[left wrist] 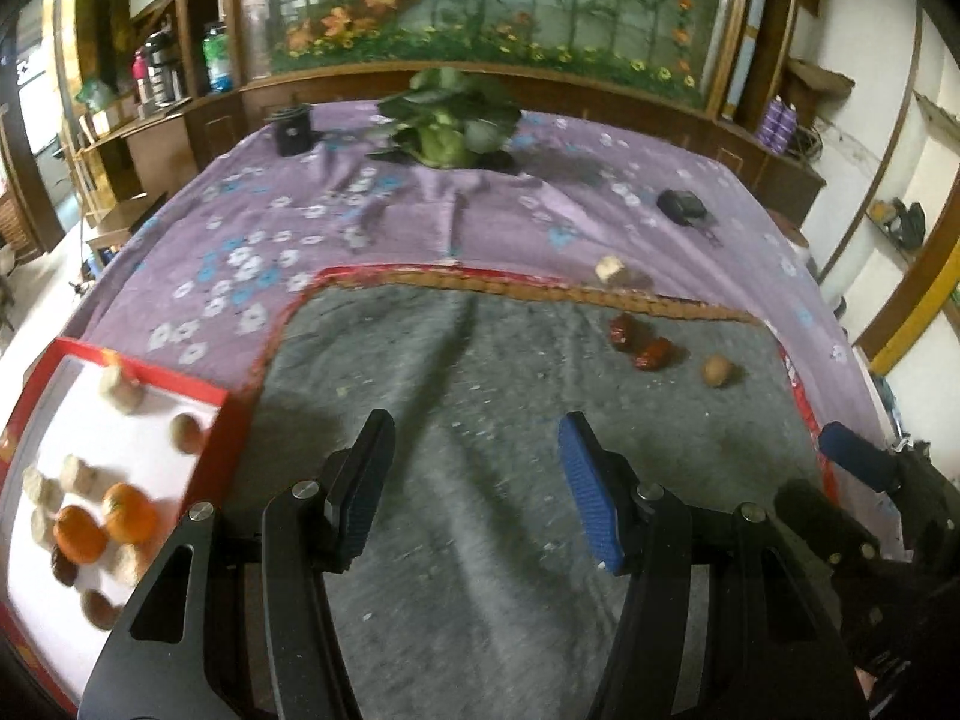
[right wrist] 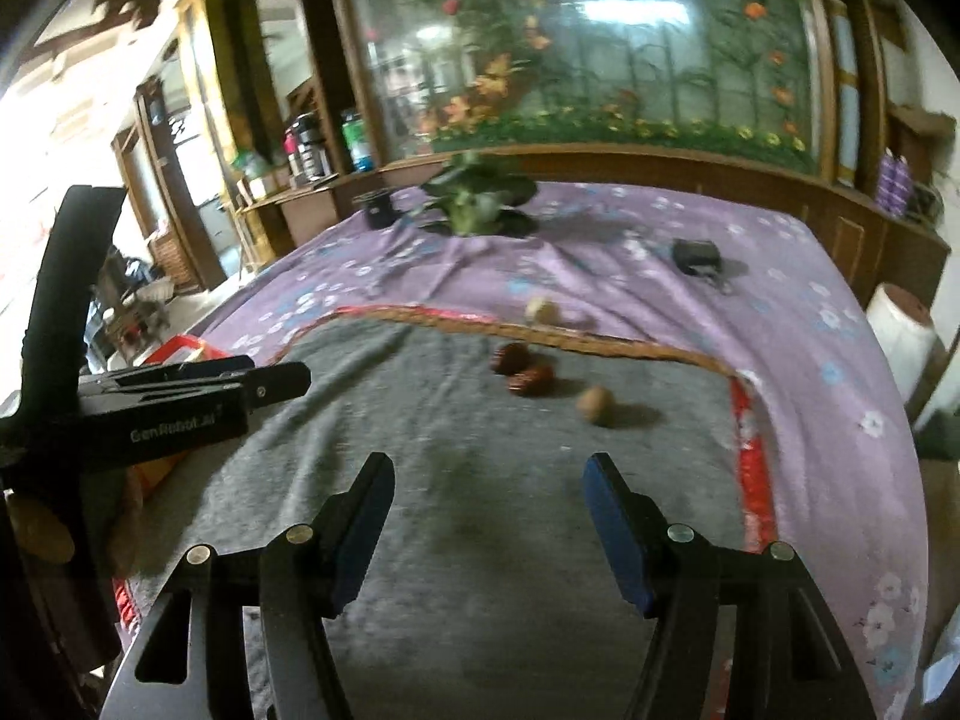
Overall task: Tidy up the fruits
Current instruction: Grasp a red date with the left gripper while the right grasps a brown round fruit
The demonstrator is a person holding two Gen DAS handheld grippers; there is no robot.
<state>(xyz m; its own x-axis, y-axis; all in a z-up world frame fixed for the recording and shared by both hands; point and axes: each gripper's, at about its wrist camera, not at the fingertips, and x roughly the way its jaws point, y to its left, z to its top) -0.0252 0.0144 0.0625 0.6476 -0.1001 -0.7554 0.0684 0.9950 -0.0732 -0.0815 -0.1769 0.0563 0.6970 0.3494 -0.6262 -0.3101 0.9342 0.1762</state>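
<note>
Left wrist view: bed spread with a purple floral sheet (left wrist: 372,222), a grey mat (left wrist: 480,396) with red and woven edging laid over its near part; wooden headboard with a painted flower panel (left wrist: 480,6) behind, side shelves carrying bottles. On the sheet, a leafy green plant (left wrist: 447,120), two small dark objects, one pale nut (left wrist: 611,269). Red-rimmed white tray (left wrist: 198,414) at the mat's left edge, left of the left tongs (left wrist: 477,483), holding two oranges (left wrist: 105,522) among pale and brown nuts. Left tongs gaping, nothing between the pads. Two red dates (left wrist: 639,342) and a brown walnut (left wrist: 717,371) lie on the mat ahead and to the right, well apart from the tongs. Right wrist view: same bed, mat and panel; a roll of white film (right wrist: 900,324) stands at the right. Right tongs (right wrist: 489,510) spread wide, empty, over bare mat. Dates (right wrist: 522,369) and walnut (right wrist: 596,403) lie ahead, apart from the pads; pale nut (right wrist: 540,310) beyond the mat's edging.
</note>
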